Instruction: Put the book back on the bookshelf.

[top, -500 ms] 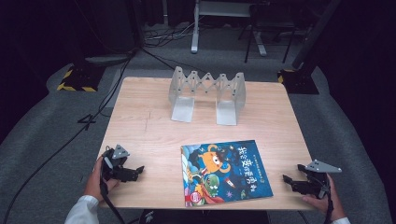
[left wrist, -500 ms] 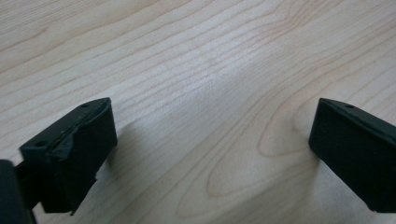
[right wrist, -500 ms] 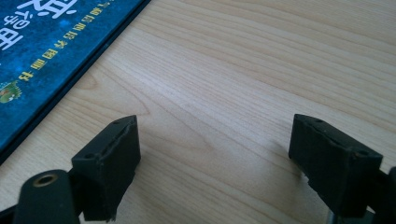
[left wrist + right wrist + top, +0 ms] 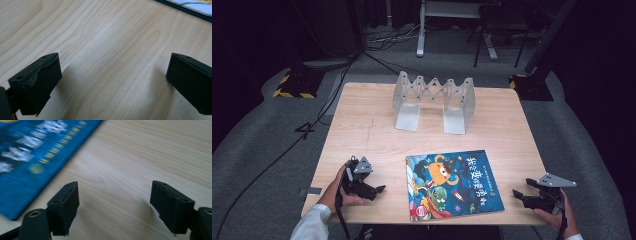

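One book [image 4: 453, 184], one folding rack [image 4: 434, 100], two grippers, one table [image 4: 362, 130].

Pale wood table [image 4: 362, 130] with fine darker grain running in long wavy lines; blue book [image 4: 453, 184] with an orange cartoon creature, a green one below it, white and yellow lettering, a red patch at the near corner; light grey folding rack [image 4: 434, 100] with a zigzag lattice; black grippers, left [image 4: 372, 186] and right [image 4: 524, 196], grey plate on each; white sleeve [image 4: 309, 222]; grey floor [image 4: 267, 135] with yellow-and-black striped tape [image 4: 282, 86]
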Demonstrator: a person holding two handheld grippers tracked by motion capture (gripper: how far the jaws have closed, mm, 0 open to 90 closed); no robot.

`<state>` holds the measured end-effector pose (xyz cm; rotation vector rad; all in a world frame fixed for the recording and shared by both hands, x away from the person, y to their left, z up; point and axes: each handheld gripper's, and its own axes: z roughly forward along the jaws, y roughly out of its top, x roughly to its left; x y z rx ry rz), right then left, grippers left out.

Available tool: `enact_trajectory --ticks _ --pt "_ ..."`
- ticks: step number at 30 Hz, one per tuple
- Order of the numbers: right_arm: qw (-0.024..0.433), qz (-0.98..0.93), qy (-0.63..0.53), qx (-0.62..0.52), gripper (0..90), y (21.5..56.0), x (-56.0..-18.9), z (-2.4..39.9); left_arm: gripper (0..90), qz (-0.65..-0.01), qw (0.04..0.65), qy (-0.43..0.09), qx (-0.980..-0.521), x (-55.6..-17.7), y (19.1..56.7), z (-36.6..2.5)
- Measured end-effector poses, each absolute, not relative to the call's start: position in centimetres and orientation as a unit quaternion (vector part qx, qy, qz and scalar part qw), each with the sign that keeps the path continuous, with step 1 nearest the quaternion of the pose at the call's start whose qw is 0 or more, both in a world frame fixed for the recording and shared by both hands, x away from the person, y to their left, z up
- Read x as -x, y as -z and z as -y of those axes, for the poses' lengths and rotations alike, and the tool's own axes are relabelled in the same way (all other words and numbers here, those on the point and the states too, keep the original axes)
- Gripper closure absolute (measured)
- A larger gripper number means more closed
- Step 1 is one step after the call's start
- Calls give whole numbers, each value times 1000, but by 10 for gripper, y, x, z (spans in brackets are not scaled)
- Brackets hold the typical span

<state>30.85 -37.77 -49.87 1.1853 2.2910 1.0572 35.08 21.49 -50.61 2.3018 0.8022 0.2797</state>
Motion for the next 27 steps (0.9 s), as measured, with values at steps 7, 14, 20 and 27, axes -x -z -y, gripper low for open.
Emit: enact_trajectory --ticks 7,14,20,27 --pt "154 -845 -383 -340 240 493 -291 330 2 -284 340 -99 -891 -356 506 -196" --pt "139 -854 -385 -322 237 496 -280 312 43 -266 348 -93 -894 -366 505 -180" --pt "134 -857 -376 -325 232 500 -275 314 167 -249 375 -77 -890 -379 499 -164" --pt "134 -863 -370 -317 232 502 -274 309 160 -238 401 -76 -881 -394 491 -146"
